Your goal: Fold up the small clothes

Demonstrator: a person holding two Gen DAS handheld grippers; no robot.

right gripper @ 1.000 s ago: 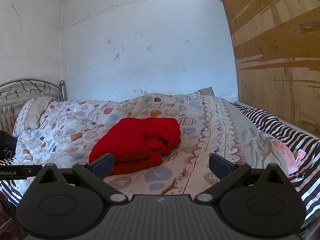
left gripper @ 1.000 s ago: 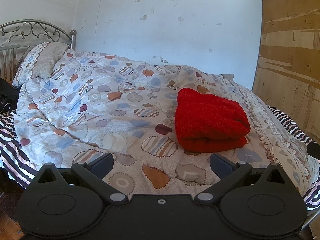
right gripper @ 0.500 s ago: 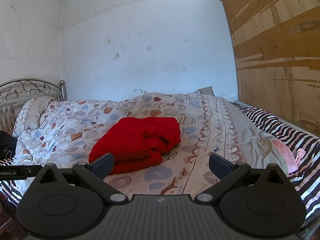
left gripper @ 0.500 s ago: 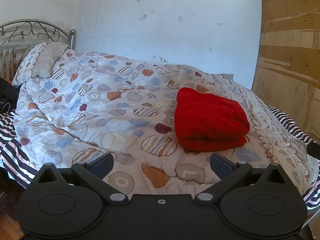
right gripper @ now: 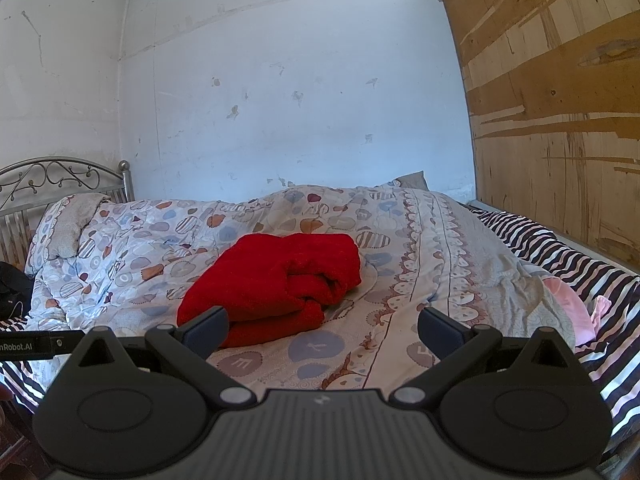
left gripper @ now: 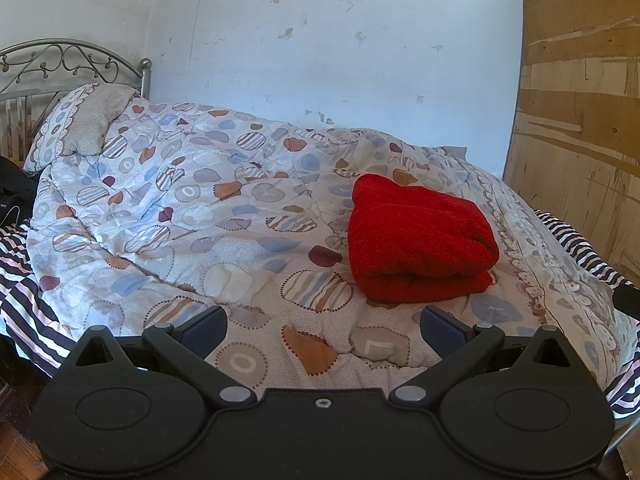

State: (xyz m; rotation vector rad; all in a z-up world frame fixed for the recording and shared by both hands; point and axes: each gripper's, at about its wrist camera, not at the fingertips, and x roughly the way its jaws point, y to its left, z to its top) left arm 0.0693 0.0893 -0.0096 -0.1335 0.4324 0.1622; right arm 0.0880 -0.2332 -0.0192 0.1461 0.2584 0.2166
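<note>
— What's over on the left side?

— A metal headboard [left gripper: 60,64] with scrollwork, and a pillow [left gripper: 80,124] leaning against it. The patterned quilt [left gripper: 192,208] spreads from there across the bed, with a black-and-white striped sheet [left gripper: 20,280] showing under its edge.

— And the left gripper [left gripper: 322,326]?

— It hangs above the near edge of the quilt, jaws spread wide, nothing between them. The red folded garment [left gripper: 416,240] lies on the quilt ahead of it, towards its right finger, apart from both fingers.

— The right gripper [right gripper: 322,326]?

— Same posture: jaws wide apart and empty. From its camera the red folded garment [right gripper: 276,276] sits ahead and left, its near end hidden behind the left finger; whether they touch I cannot tell.

— Anything further right?

— A pink cloth [right gripper: 568,312] lies by the quilt's edge on the striped sheet [right gripper: 560,252], beside a plywood wall [right gripper: 560,120].
</note>
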